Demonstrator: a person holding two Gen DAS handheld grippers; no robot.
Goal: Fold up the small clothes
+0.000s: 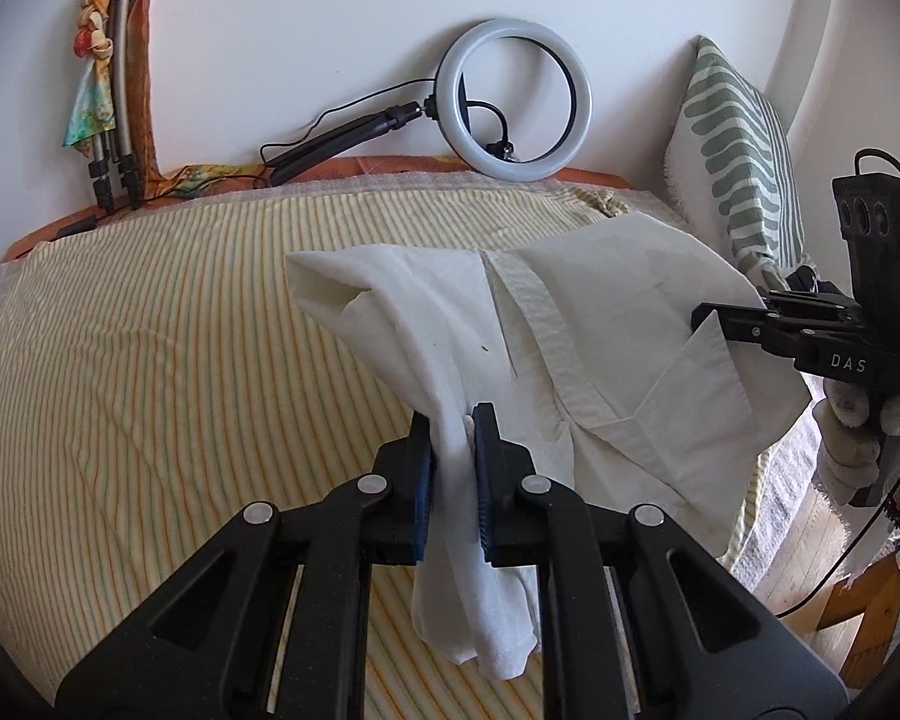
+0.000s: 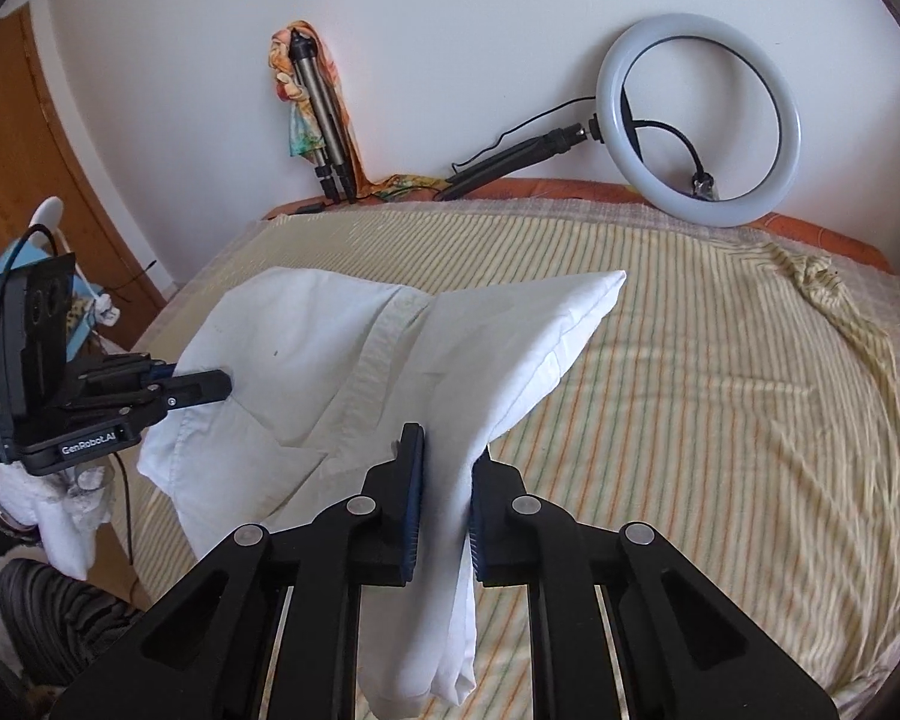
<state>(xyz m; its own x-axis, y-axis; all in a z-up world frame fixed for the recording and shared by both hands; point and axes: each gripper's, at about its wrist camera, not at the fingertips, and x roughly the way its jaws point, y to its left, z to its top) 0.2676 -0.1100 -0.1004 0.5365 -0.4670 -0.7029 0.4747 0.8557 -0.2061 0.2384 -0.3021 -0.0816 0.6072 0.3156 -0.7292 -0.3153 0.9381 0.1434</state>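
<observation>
A small white shirt (image 1: 600, 324) with a button placket hangs stretched between my two grippers above the striped bed; it also shows in the right wrist view (image 2: 306, 348). My left gripper (image 1: 453, 456) is shut on a bunched fold of the shirt, which hangs down between the blue pads. My right gripper (image 2: 447, 480) is shut on the opposite side of the shirt, cloth draping below its jaws. The right gripper (image 1: 708, 321) shows at the shirt's right edge in the left wrist view. The left gripper (image 2: 210, 387) shows at the shirt's left edge in the right wrist view.
The bed has a yellow striped sheet (image 1: 150, 360). A ring light (image 1: 513, 102) and a folded tripod (image 1: 117, 108) lean on the wall behind. A green patterned pillow (image 1: 744, 156) stands at the right. A wooden door (image 2: 36, 168) is to the left of the bed.
</observation>
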